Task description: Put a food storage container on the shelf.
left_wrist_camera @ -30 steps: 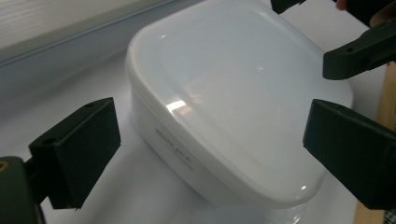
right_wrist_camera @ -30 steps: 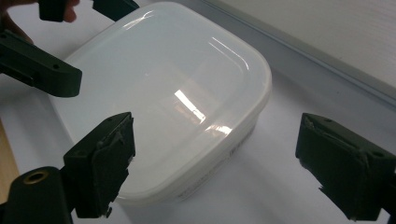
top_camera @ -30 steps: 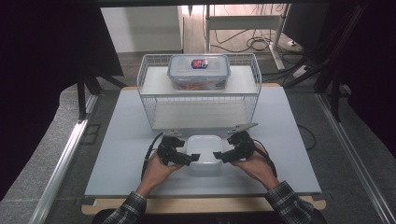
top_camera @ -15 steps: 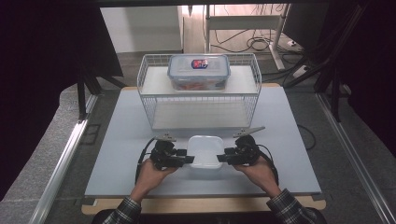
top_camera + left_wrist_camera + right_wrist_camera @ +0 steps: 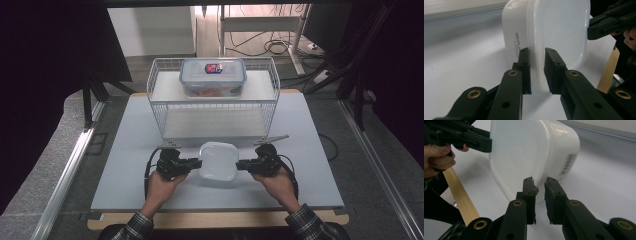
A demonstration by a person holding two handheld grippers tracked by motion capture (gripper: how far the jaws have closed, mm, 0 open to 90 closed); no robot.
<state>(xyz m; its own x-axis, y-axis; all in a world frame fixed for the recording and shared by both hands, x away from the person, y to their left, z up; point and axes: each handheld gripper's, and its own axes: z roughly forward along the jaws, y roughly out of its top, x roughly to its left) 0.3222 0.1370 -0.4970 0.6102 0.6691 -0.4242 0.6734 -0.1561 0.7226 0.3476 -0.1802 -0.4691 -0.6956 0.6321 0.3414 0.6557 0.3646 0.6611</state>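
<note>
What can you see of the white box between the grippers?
The white box is glossy plastic with rounded corners and a translucent lid whose lip juts out past the body. One side wall carries grey print, another a barcode label. It sits level on the table, near the front edge, in front of the wire rack. The left gripper and right gripper, jaws just closing, each pinch the lid's lip on opposite sides.

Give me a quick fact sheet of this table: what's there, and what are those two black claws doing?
Held thing: white tub, lidded, near the table's front edge
Left gripper: jaws just closed on the tub's left rim
Right gripper: jaws just closed on the tub's right rim
Behind: wire rack
On rack: clear box, blue-rimmed lid, reddish contents
Surface: pale table
</note>
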